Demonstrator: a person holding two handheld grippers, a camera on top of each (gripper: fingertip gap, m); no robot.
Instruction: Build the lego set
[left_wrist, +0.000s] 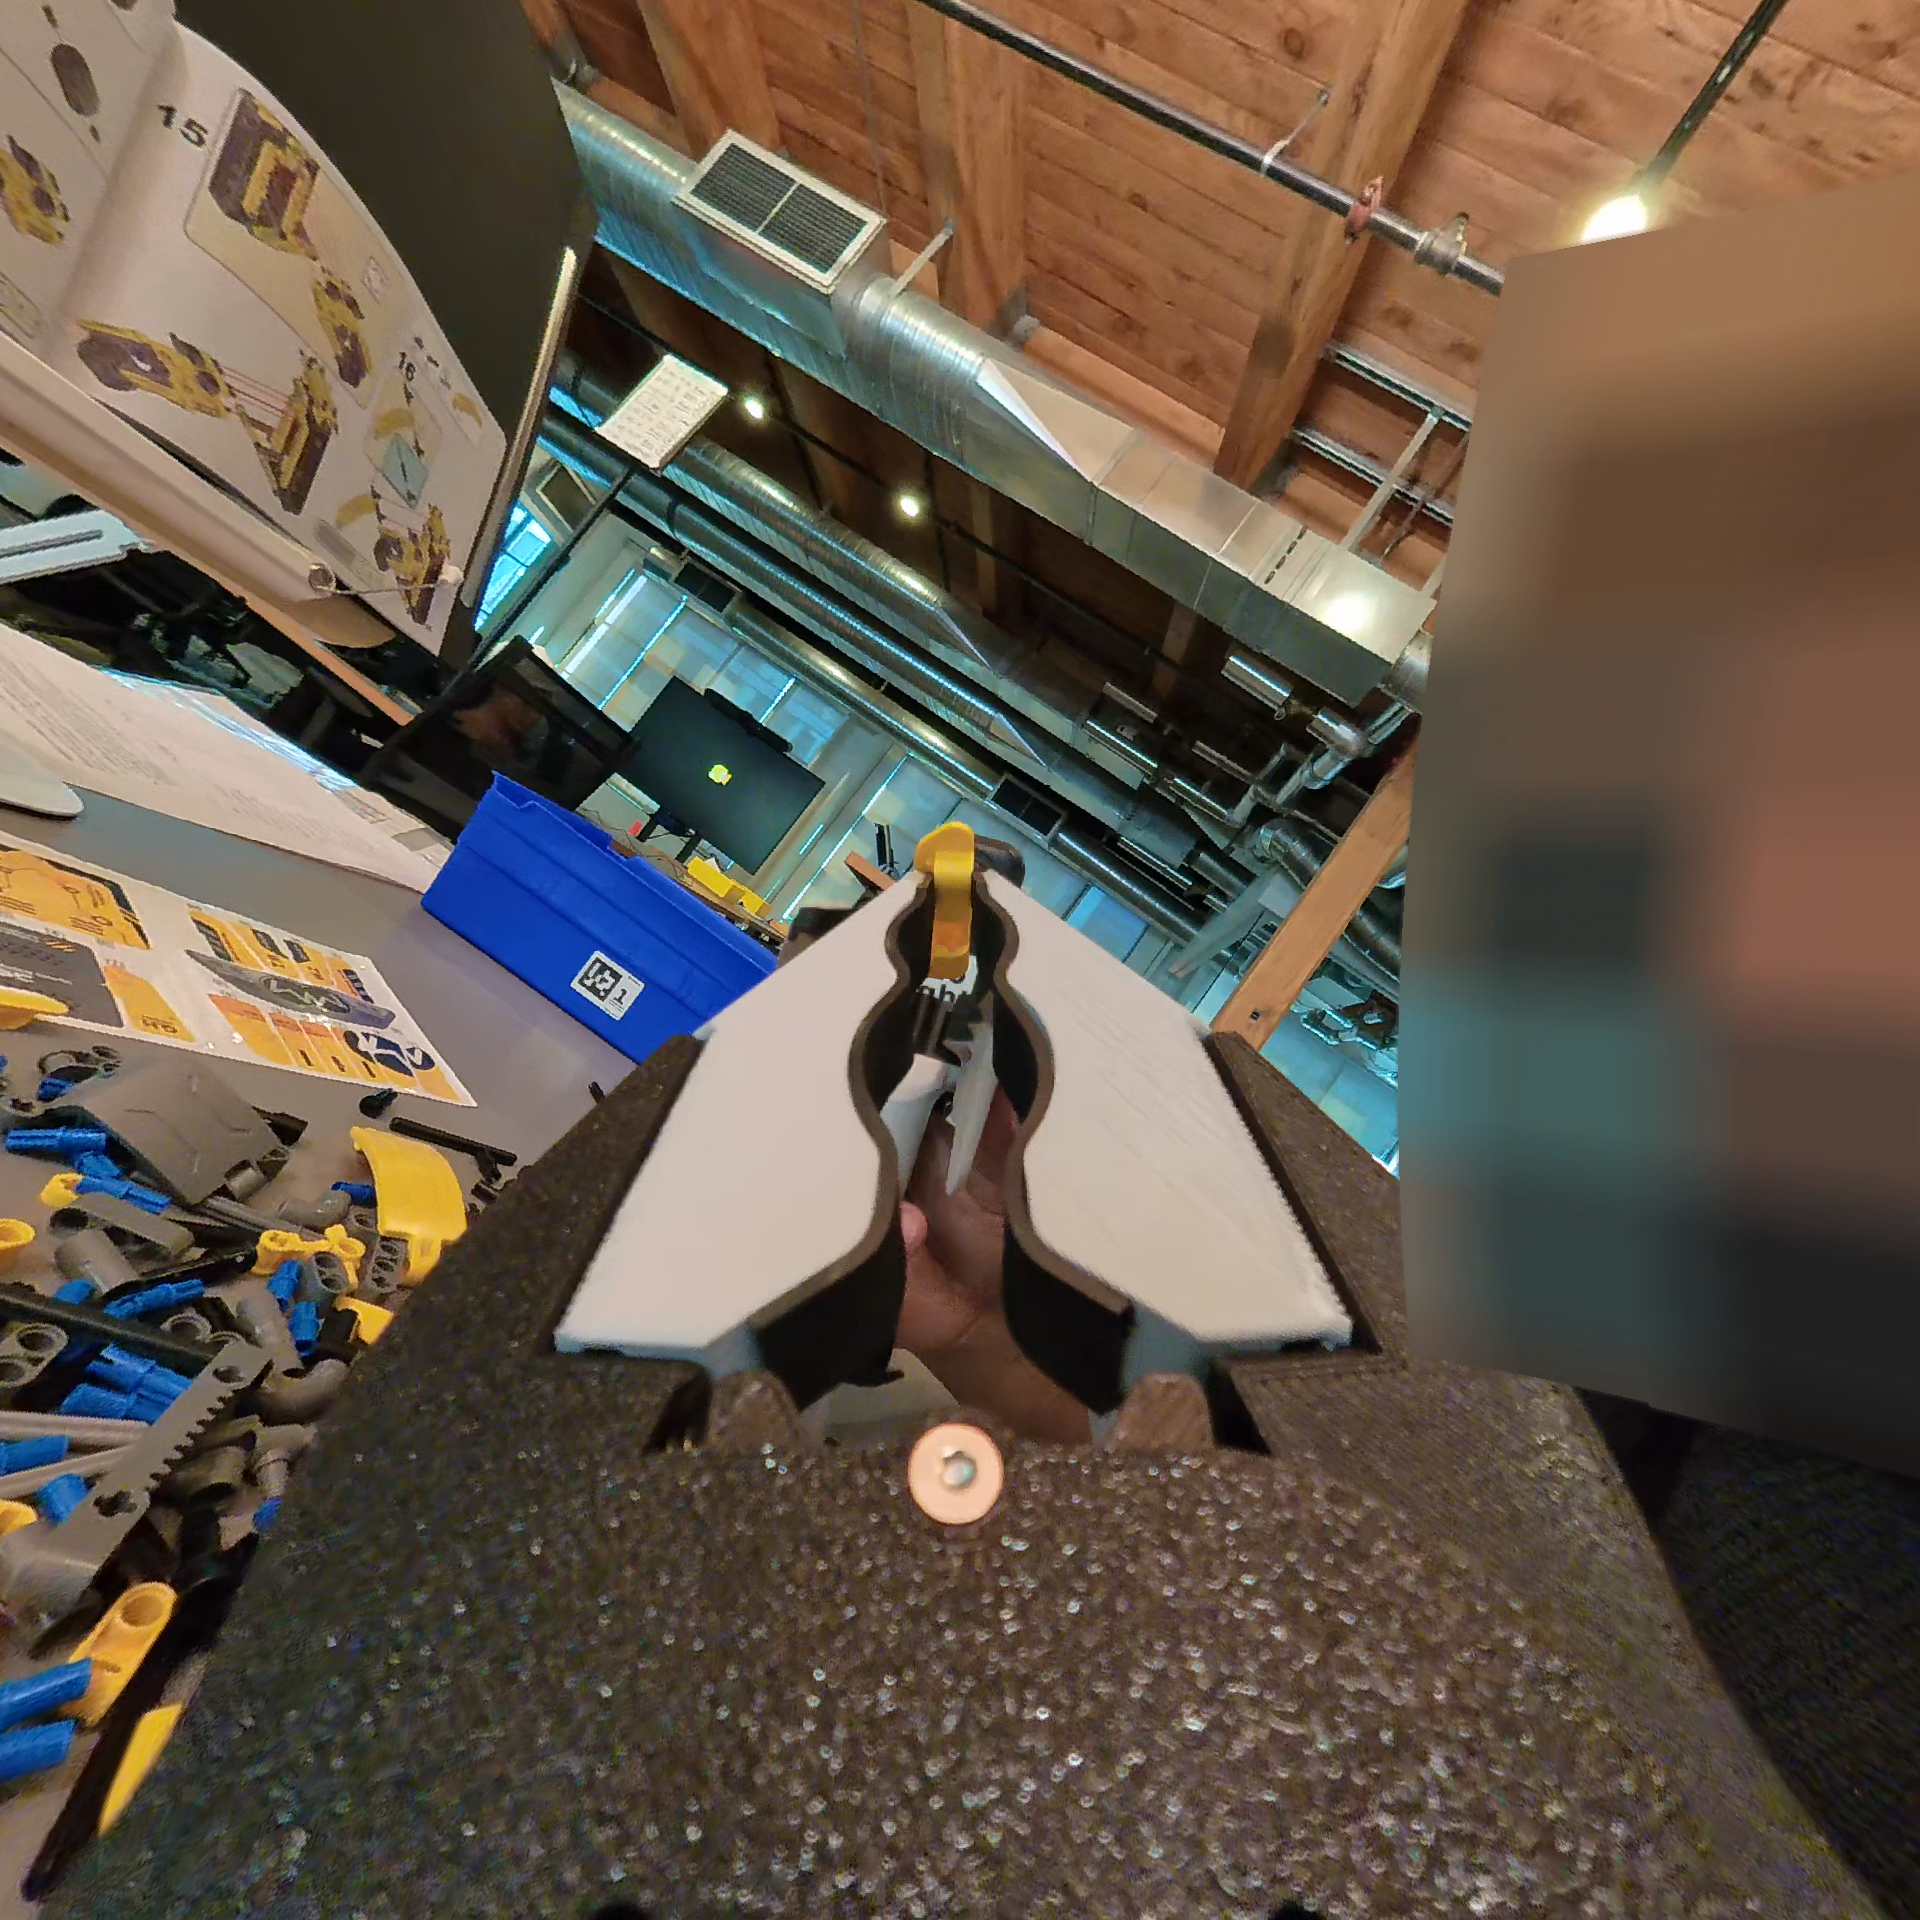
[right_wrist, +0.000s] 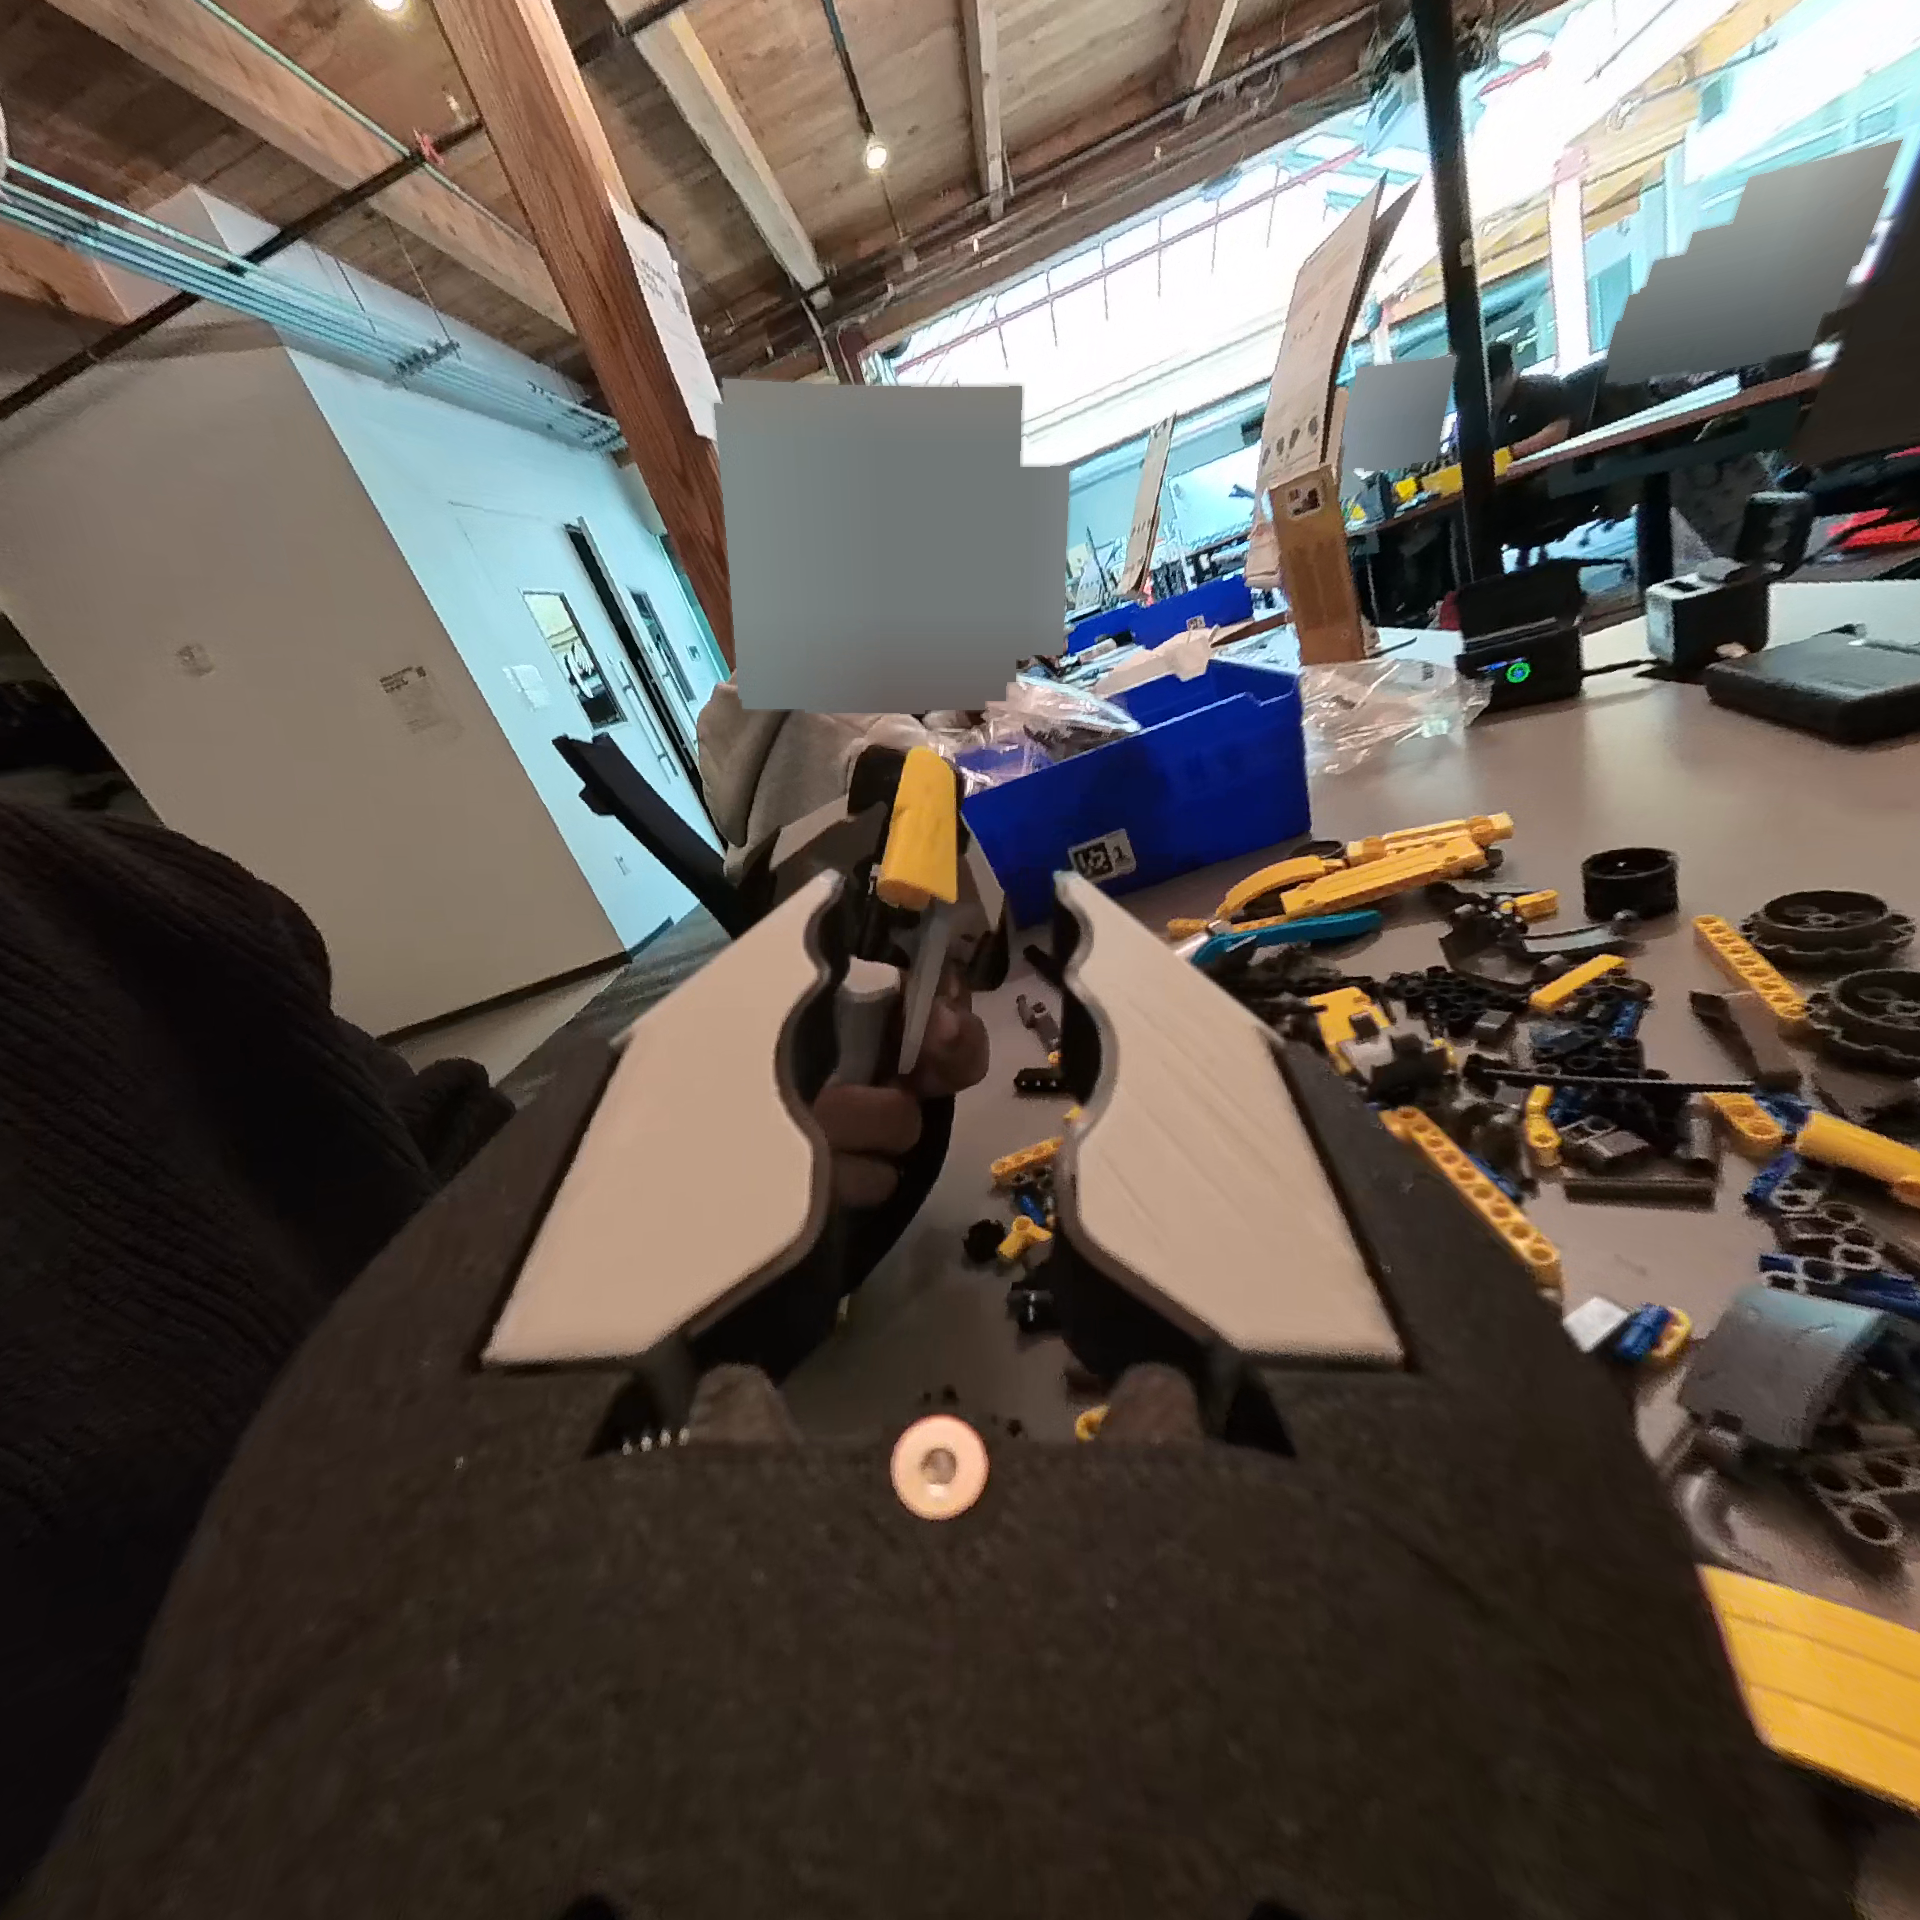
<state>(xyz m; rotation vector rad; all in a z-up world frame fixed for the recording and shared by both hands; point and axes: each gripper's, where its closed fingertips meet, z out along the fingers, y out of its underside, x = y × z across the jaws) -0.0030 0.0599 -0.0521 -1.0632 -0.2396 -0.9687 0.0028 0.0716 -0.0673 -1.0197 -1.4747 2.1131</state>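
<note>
I am holding my left claw (left_wrist: 948, 883) raised off the table and tipped toward the ceiling, its tips pinched on a small yellow plastic connector piece (left_wrist: 948, 891). The piece is sticking up past the tips, so only its lower part is gripped. In the right wrist view the same piece (right_wrist: 916, 826) is showing as a short ribbed yellow barrel held up in the air, beyond my right claw's tips and slightly left of the gap.

My right claw (right_wrist: 948, 894) is standing wide, with nothing between its pale grey smooth fingers (right_wrist: 686, 1132), and is pointing at the left claw and the piece.

Handling judgement: the piece looks like hard moulded plastic, light, rigid and smooth, so likely to slip or twist under a shallow pinch. The free upper end seems the only place left to take hold.

Below, the grey matte table (right_wrist: 1455, 790) is carrying a loose heap of yellow, blue, grey and black plastic building parts (right_wrist: 1621, 1049): holed beams, pins, toothed racks, black ribbed wheels. A blue plastic bin (right_wrist: 1143, 790) with a square marker sticker is sitting behind them, a printed sticker sheet (left_wrist: 208, 966) is lying flat, and an open instruction booklet (left_wrist: 239, 312) is propped upright.
</note>
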